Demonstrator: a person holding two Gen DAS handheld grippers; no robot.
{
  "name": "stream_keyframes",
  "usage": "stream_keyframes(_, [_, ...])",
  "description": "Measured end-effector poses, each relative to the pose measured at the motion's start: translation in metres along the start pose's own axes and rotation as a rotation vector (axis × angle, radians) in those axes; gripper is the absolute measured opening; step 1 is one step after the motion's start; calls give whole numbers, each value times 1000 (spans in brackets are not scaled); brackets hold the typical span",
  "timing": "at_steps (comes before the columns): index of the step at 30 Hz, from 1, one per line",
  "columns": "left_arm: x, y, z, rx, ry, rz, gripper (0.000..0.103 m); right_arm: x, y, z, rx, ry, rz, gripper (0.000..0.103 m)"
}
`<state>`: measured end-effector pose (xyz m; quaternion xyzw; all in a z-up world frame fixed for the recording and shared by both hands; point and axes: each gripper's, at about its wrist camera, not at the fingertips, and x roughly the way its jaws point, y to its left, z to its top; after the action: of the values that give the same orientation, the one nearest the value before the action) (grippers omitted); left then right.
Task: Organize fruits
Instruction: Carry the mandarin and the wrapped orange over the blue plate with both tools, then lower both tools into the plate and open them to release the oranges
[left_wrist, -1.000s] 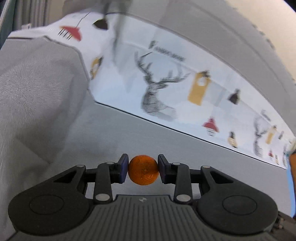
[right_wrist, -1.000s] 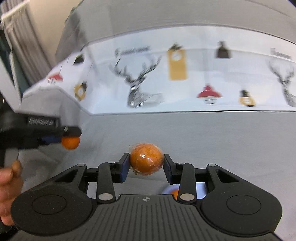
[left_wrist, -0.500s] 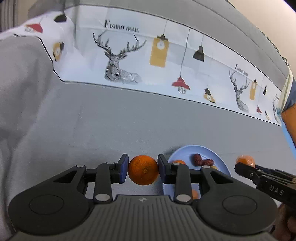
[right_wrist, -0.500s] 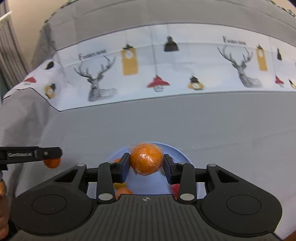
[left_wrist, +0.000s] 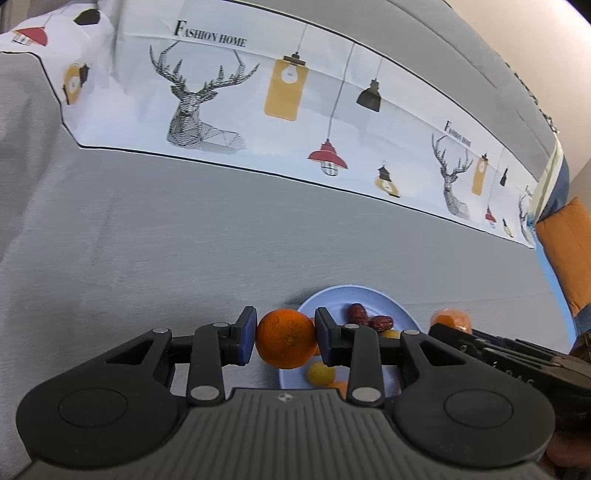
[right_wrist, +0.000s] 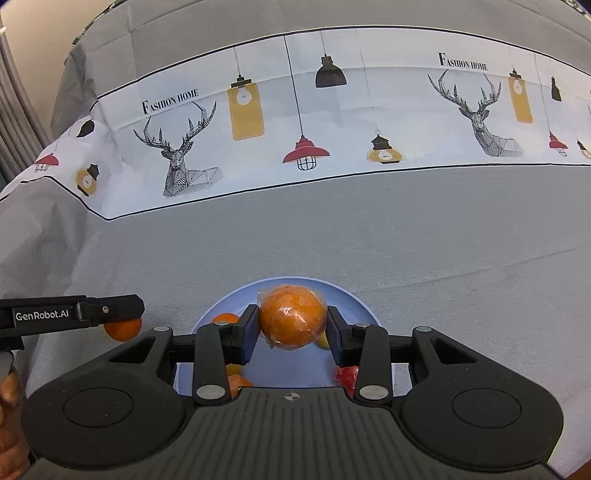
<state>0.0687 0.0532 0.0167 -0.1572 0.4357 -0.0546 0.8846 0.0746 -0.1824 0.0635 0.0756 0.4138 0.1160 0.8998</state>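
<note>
Left gripper (left_wrist: 285, 340): clamped on a bare orange (left_wrist: 286, 343), pads pressed to both its sides.
Bare orange: just left of the blue plate (left_wrist: 400, 312), at its near-left rim.
Right gripper (right_wrist: 291, 326): closed on a wrapped orange (right_wrist: 293, 320) in clear film.
Wrapped orange: above the blue plate's middle.
Blue plate: on the grey cloth (right_wrist: 406, 240), holding two red dates (left_wrist: 369, 318) and small yellow and orange fruits (left_wrist: 320, 373).
</note>
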Motion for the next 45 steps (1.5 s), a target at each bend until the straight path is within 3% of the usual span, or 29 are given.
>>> stream_keyframes(7, [4, -15, -1, 63, -24, -28, 38, 4, -9, -3, 15, 23, -10, 40])
stream_keyframes(13, [18, -33, -9, 124, 36, -125, 38, 15, -6, -11, -20, 108, -10, 40])
stream_keyframes(20, [35, -58, -27, 252, 55, -93, 38, 18, -5, -11, -32, 141, -24, 40])
stream_keyframes(26, [41, -58, -26, 244, 45, -71, 38, 24, -5, -15, -58, 181, -36, 40])
stream_keyframes(34, [42, -62, -25, 231, 36, -98, 38, 31, 3, -24, -107, 244, -23, 40])
stream_keyframes(45, [41, -62, -24, 232, 37, -113, 38, 33, 5, -27, -122, 252, -19, 40])
